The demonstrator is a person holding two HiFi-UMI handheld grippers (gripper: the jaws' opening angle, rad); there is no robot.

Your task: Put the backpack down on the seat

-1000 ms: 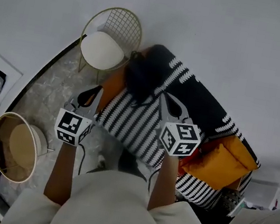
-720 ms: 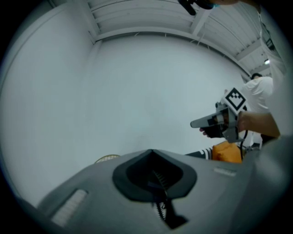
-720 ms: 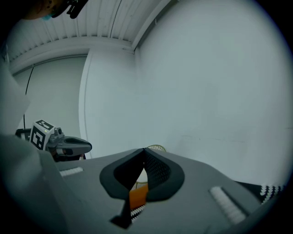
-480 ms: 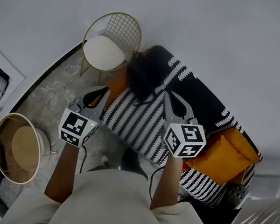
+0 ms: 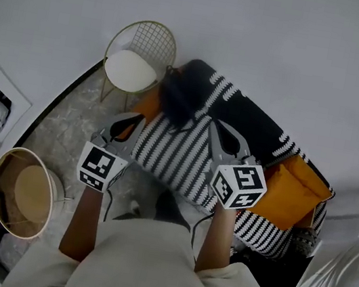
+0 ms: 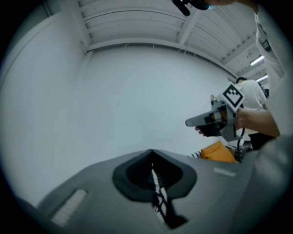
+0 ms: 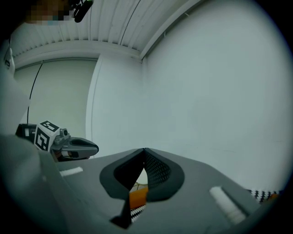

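Backpack (image 5: 182, 97): black, lying on the seat (image 5: 181, 174) at its upper-left end in the head view, just beside the wire chair (image 5: 158, 38) with the white pad (image 5: 131, 69). The seat is long and runs diagonally from upper left to lower right under a black-and-white striped throw (image 5: 165, 147). The backpack's long axis appears to lie across that run, from the wall side towards the front edge. Its dark outline merges with the black part of the throw, so top and bottom cannot be told apart, nor which way it points. Left gripper (image 5: 128, 122): jaws closed tip to tip with nothing between them, only striped fabric showing behind through the slit in its own view. It is held over the near left corner of the seat, apart from the backpack. Right gripper (image 5: 220, 127): jaws fully together and empty, orange and stripes visible below through the gap behind the tips. It is held over the striped throw, right of the backpack and not touching it. Both grippers point towards the wall. An orange cushion (image 5: 291, 193) lies at the far right end of the seat and a round side table (image 5: 20, 190) stands on the floor at lower left
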